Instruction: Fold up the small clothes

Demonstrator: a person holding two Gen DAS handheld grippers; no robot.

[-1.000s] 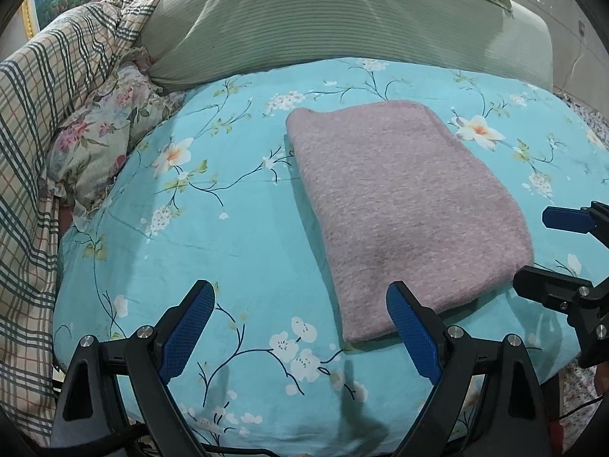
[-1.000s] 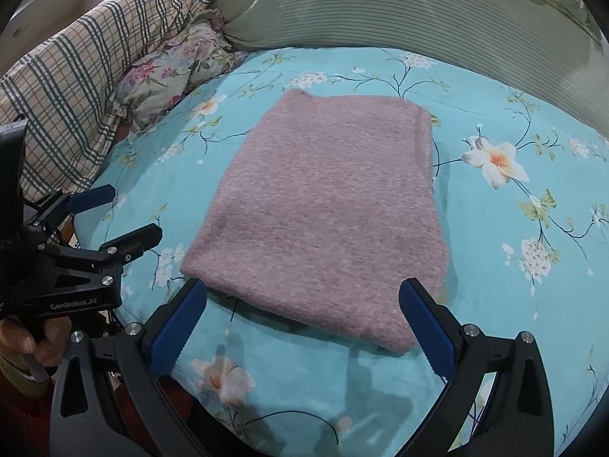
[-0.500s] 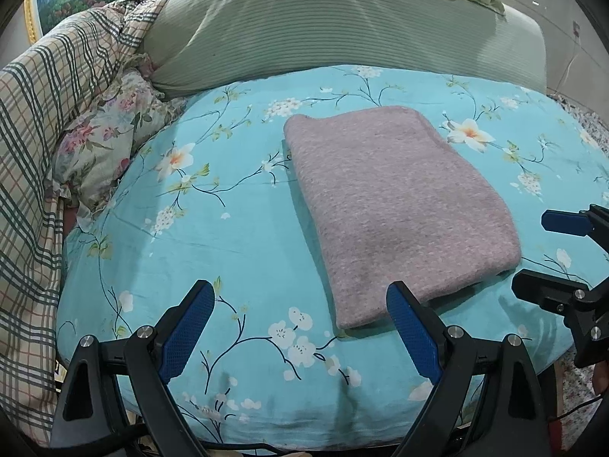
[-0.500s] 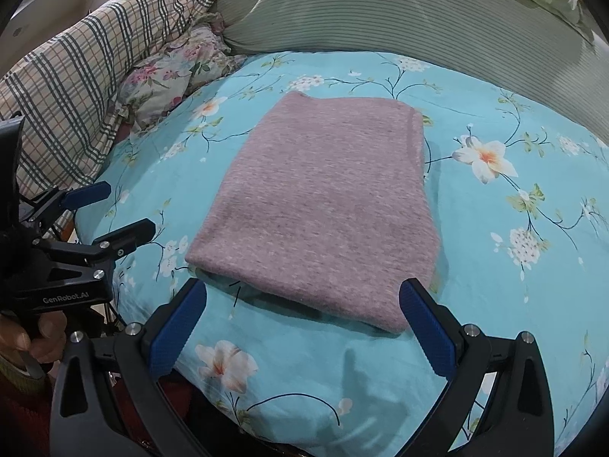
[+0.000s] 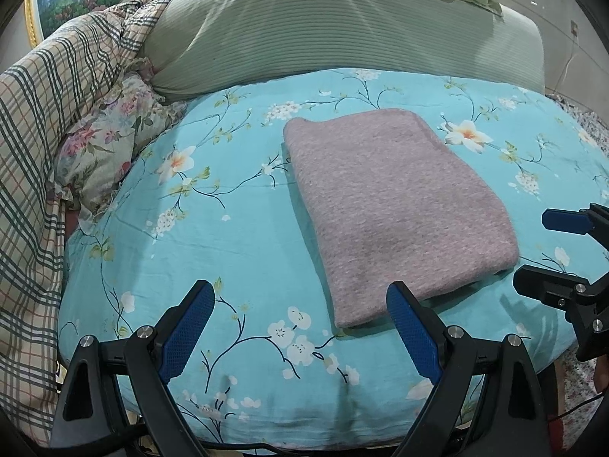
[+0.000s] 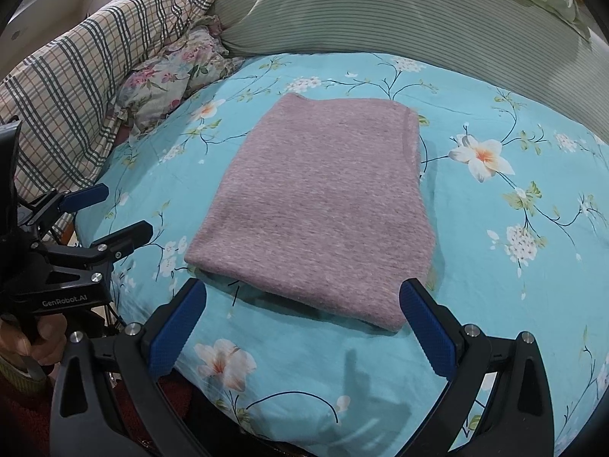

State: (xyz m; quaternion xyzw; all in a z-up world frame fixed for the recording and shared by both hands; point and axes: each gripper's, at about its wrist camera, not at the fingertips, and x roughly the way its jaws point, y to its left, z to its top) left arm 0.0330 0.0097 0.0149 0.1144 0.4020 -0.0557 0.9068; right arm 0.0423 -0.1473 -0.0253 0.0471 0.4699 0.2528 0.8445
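Note:
A mauve knitted garment (image 5: 396,205) (image 6: 323,209) lies folded into a neat rectangle on the turquoise flowered bedcover (image 5: 213,228) (image 6: 514,266). My left gripper (image 5: 300,297) hovers open near the cover's front edge, its right finger just in front of the garment's near left corner. My right gripper (image 6: 302,295) is also open, its blue pads (image 6: 426,331) spread just short of the garment's near edge. Neither holds anything. Each gripper shows at the side of the other's view: the right gripper (image 5: 540,251) and the left gripper (image 6: 121,213).
A large green striped pillow (image 5: 323,26) (image 6: 380,15) runs along the back. A plaid quilt (image 5: 42,122) (image 6: 83,72) and a flowered pillow (image 5: 110,141) (image 6: 175,72) are piled at the left. A hand (image 6: 26,346) grips the left tool's handle.
Both grippers have drawn back and up from the folded garment, which now sits farther away in both views. Their jaws stay open and the garment has not moved.

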